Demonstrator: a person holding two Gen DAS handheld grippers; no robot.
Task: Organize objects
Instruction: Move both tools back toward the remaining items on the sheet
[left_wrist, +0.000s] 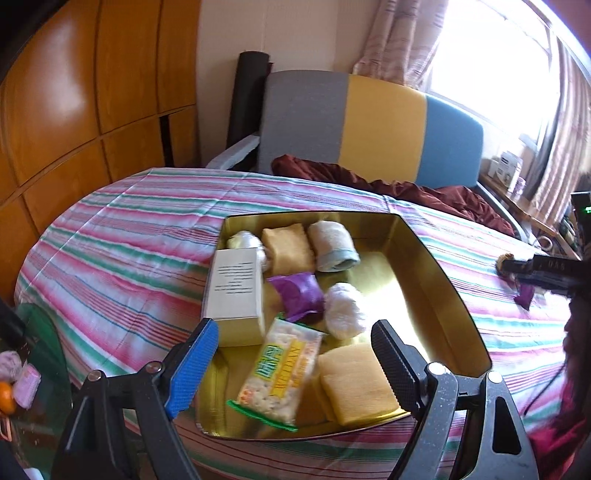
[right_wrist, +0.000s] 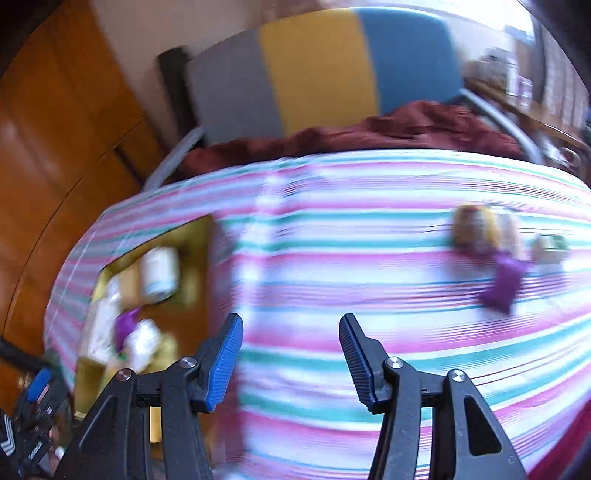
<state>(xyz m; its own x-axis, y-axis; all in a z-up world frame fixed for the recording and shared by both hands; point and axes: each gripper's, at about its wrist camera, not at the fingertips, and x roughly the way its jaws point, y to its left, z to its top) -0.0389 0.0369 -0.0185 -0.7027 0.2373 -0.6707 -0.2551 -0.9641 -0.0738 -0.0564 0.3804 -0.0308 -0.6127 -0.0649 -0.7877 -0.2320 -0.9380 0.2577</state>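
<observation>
Striped pink-and-green bedspread (left_wrist: 122, 229) carries a shallow gold metal tray (left_wrist: 432, 266) already packed with snacks and rolled towels, left tool (left_wrist: 291, 354) hovering open and empty over it, while the right tool (right_wrist: 291, 354), also open, seems headed toward the loose purple packet (right_wrist: 502, 284) still outside.

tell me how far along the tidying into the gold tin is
Mostly done, it seems. The gold tin already holds a white box, a rice cracker pack, a purple packet, folded yellow cloths and rolled towels. Nothing is in hand: the left gripper and right gripper are both open and empty. Left: a few blurred items on the striped bedspread, including a purple pouch.
</observation>
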